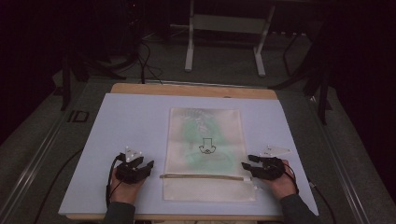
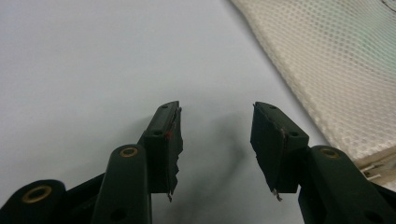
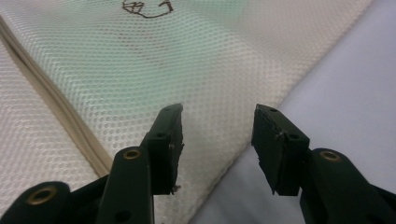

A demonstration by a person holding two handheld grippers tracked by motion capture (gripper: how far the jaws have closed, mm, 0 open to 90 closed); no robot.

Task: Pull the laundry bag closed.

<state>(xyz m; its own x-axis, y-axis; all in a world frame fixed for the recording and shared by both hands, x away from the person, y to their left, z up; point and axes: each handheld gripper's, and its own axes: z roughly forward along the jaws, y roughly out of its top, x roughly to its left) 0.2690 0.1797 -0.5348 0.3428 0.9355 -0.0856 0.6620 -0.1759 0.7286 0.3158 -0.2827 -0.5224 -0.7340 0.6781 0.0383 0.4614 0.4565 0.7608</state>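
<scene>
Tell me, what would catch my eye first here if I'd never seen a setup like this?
Probably the cream mesh bag lying flat in the middle of the pale blue mat, with something green showing through it and a zipper running across near its lower end. Next, the two black hand-held tools flanking it: the left gripper on the bare mat and the right gripper at the bag's edge, both with jaws open and empty.

Hidden / cut off

Mesh bag [image 1: 204,154]: green contents blurred thru mesh, can't tell what; small black drawing [image 1: 206,146] too small to read. Person's forearms cut off at near edge.
</scene>
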